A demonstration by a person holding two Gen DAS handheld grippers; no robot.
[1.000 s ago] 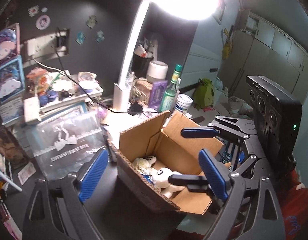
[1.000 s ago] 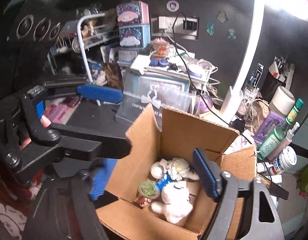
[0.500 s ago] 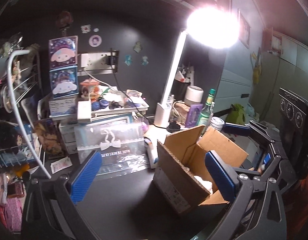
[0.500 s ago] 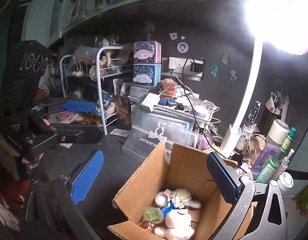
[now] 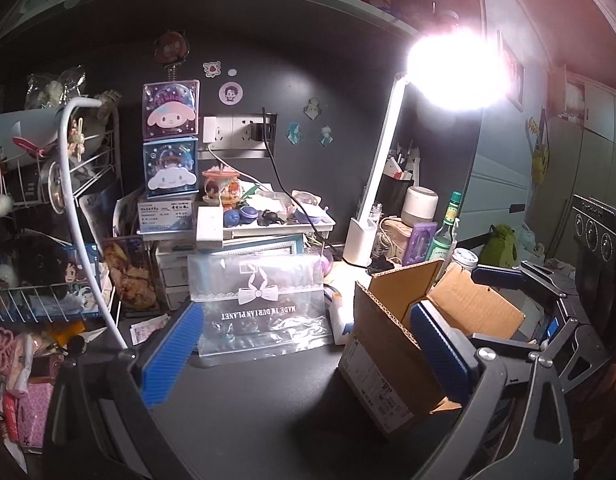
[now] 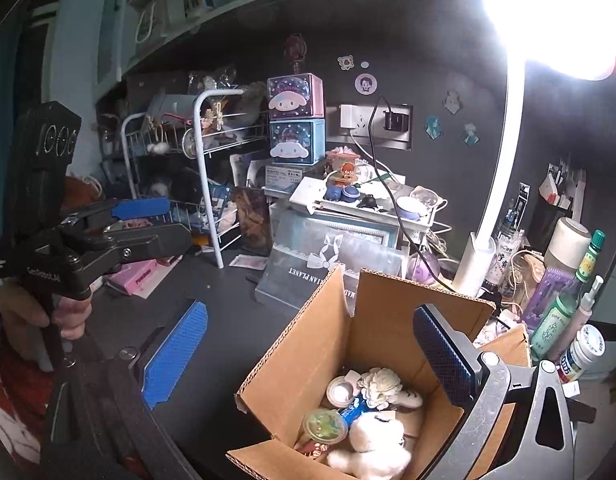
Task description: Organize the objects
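An open cardboard box (image 6: 348,344) stands on the dark desk (image 6: 228,320); it also shows in the left wrist view (image 5: 388,340). Inside lie a white plush toy (image 6: 372,444), a white flower-like piece (image 6: 382,384), a small round green-lidded cup (image 6: 324,426) and other small items. My right gripper (image 6: 304,356) is open and empty, held above the box's left side. My left gripper (image 5: 304,356) is open and empty, above the desk left of the box. The right gripper also shows in the left wrist view (image 5: 504,308), and the left gripper in the right wrist view (image 6: 148,220).
A clear plastic bag with a bow (image 5: 260,304) leans behind the desk. Stacked cartoon boxes (image 5: 170,140), a cluttered tray (image 5: 276,220), a wire rack (image 5: 48,240), a lamp (image 5: 372,200) and bottles (image 6: 564,304) crowd the back and sides.
Both grippers have risen and pulled back from the box. The left one has swung left, away from the box opening. Both stay open and empty.
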